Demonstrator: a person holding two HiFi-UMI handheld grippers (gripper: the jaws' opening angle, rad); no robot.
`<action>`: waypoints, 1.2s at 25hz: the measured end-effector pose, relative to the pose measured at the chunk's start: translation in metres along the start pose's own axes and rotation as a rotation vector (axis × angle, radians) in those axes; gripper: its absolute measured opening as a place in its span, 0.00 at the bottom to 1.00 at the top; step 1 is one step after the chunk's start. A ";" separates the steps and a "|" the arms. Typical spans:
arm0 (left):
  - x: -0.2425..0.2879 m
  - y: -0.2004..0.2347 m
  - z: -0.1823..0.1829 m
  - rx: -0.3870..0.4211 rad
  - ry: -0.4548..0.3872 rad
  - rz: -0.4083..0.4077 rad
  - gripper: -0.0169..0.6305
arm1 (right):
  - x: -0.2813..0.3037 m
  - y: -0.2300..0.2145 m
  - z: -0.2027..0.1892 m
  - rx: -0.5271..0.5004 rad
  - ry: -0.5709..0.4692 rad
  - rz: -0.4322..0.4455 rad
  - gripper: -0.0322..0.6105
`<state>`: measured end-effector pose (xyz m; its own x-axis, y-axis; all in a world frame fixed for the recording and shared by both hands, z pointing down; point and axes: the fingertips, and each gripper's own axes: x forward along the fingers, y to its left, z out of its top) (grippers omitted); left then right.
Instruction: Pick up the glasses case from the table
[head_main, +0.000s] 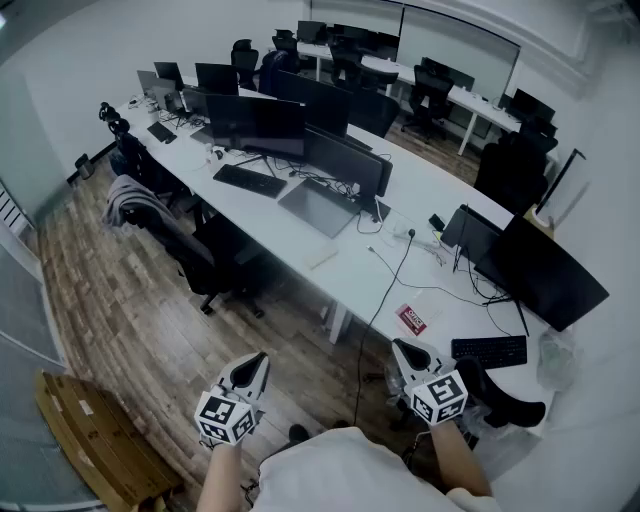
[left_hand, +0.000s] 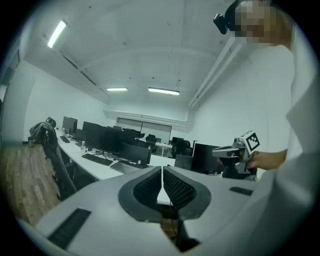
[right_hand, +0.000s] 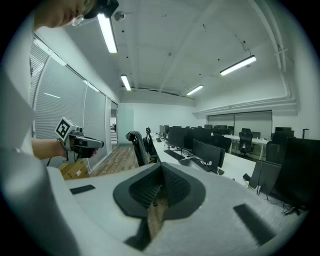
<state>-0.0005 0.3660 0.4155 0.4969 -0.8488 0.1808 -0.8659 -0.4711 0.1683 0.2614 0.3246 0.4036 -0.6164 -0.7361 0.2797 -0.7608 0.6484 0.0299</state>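
white-shirted torso (head_main: 350, 478) is seen at the bottom edge of the head view. both hand-held grippers are held just ahead of it, over the wood-plank floor (head_main: 120, 300) and short of the long white desk (head_main: 430, 190).

left gripper (head_main: 254, 362): grey body, marker cube at the rear, jaws closed pad to pad, nothing between them.
right gripper (head_main: 401, 348): same build, jaws fully closed, nothing held.

both are pointed toward the desk, tipped slightly down, and are well apart from each other.

desk is loaded with black monitors (head_main: 255, 122), a black keyboard (head_main: 249, 180), a flat grey laptop (head_main: 318, 207) and cables.

small red oblong object with white print (head_main: 412, 319) is seen lying on the desk near its front edge, just ahead of the right gripper and beside a black cable (head_main: 385, 290). whether it is the glasses case cannot be told at this size. it is touched by neither gripper.
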 end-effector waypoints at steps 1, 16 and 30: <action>0.000 0.000 -0.001 0.000 -0.001 0.000 0.05 | 0.000 0.000 -0.001 -0.001 0.000 0.001 0.05; 0.000 0.016 -0.010 -0.013 0.011 -0.002 0.05 | 0.010 0.004 0.001 0.032 -0.007 -0.024 0.05; -0.020 0.039 -0.020 -0.011 0.029 -0.057 0.05 | 0.011 0.043 -0.007 0.052 0.013 -0.077 0.05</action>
<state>-0.0429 0.3696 0.4375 0.5469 -0.8134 0.1984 -0.8356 -0.5156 0.1894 0.2234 0.3455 0.4151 -0.5534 -0.7803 0.2913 -0.8154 0.5789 0.0018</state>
